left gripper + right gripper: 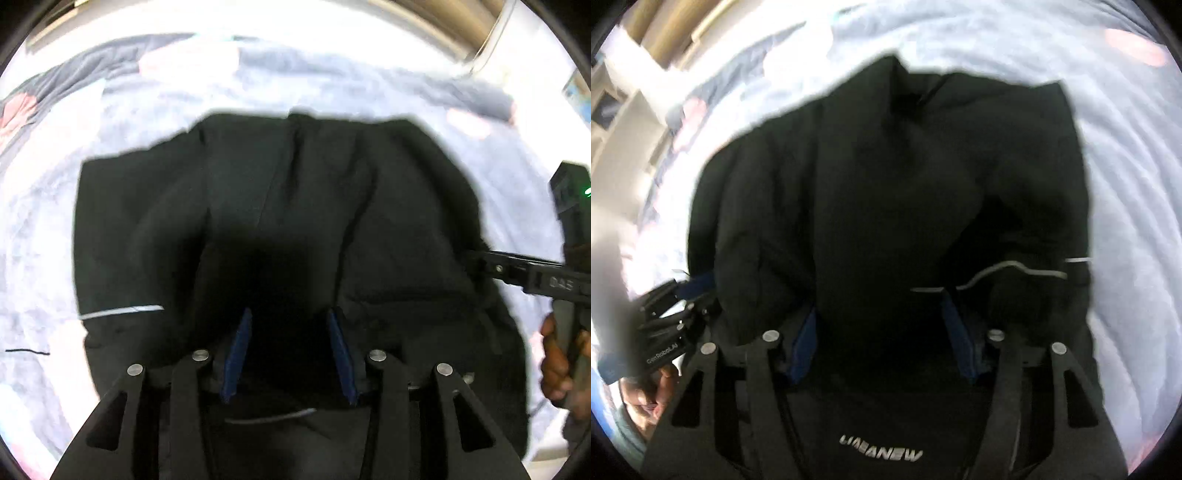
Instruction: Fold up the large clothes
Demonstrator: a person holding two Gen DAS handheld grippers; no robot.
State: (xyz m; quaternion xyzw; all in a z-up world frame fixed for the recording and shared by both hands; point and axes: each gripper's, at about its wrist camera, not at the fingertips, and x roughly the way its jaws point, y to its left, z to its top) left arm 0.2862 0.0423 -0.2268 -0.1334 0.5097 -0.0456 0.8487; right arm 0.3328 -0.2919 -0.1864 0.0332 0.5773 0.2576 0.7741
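A large black jacket (280,206) lies bunched and partly folded on a pale blue bedspread (37,258). It has a thin grey stripe (122,310) on one sleeve and white lettering (881,452) near its lower edge. My left gripper (290,314) hovers over the jacket's middle, jaws open, blue pads (238,354) apart with only dark cloth below them. My right gripper (879,306) is also open above the jacket (886,184). In the left wrist view the right gripper (480,262) reaches the jacket's right edge. The left gripper (690,291) shows at the jacket's left edge in the right wrist view.
The bedspread (1126,184) has pink flower patches (1134,48) and spreads all around the jacket. A hand (557,362) holds the right gripper's handle, another hand (661,384) the left one. Wooden furniture (461,26) and pale shelves (620,122) stand beyond the bed.
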